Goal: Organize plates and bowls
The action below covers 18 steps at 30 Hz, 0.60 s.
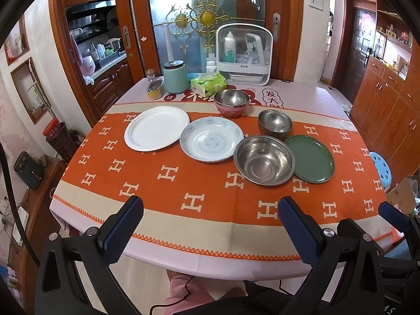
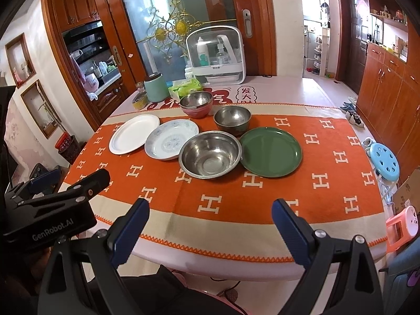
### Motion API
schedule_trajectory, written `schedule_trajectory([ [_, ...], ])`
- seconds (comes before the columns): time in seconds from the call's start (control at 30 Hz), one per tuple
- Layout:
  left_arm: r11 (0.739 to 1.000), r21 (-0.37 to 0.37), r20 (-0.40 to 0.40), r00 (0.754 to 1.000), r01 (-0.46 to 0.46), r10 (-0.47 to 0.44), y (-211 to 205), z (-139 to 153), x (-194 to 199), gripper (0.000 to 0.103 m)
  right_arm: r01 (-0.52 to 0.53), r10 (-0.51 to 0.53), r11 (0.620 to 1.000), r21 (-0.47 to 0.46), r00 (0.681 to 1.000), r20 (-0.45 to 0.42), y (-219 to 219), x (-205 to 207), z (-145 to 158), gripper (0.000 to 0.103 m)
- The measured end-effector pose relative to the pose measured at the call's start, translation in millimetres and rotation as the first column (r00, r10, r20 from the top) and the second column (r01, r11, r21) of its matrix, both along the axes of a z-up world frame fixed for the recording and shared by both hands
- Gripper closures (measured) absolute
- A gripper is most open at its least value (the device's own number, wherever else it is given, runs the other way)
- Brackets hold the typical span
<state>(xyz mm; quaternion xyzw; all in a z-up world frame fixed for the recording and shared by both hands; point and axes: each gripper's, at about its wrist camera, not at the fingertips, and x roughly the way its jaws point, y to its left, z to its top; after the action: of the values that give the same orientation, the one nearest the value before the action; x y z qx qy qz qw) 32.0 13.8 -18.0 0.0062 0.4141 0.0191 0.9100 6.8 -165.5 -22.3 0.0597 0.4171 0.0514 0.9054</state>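
left gripper [image 1: 210, 225] jaws wide, empty | right gripper [image 2: 210, 223] same | round steel bowl [image 2: 210, 154]

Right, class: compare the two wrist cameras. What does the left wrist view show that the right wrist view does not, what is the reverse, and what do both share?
Only the left wrist view shows the dark device on the side cabinet left of the table.

Only the right wrist view shows the pink stool, the shoes on the floor, and the left gripper's body with its printed label.

Both show the white plate, patterned plate, green plate, large steel bowl, small steel bowl, pink bowl stack, and each gripper open.
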Motion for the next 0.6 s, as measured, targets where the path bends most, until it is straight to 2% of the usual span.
schedule_trajectory([
  [0.23,1.000,-0.019,-0.030,0.999,-0.022,0.022,35.2,-4.7,15.4,0.001,-0.027,0.026,0.999,-0.018,0.999,-0.027,36.3,18.1,0.0,0.008],
  [0.6,0.996,-0.061,-0.107,0.993,-0.066,0.059,115.8,-17.5,62.0,0.001,-0.057,0.055,0.997,-0.048,0.997,-0.058,110.5,54.9,-1.5,0.008],
])
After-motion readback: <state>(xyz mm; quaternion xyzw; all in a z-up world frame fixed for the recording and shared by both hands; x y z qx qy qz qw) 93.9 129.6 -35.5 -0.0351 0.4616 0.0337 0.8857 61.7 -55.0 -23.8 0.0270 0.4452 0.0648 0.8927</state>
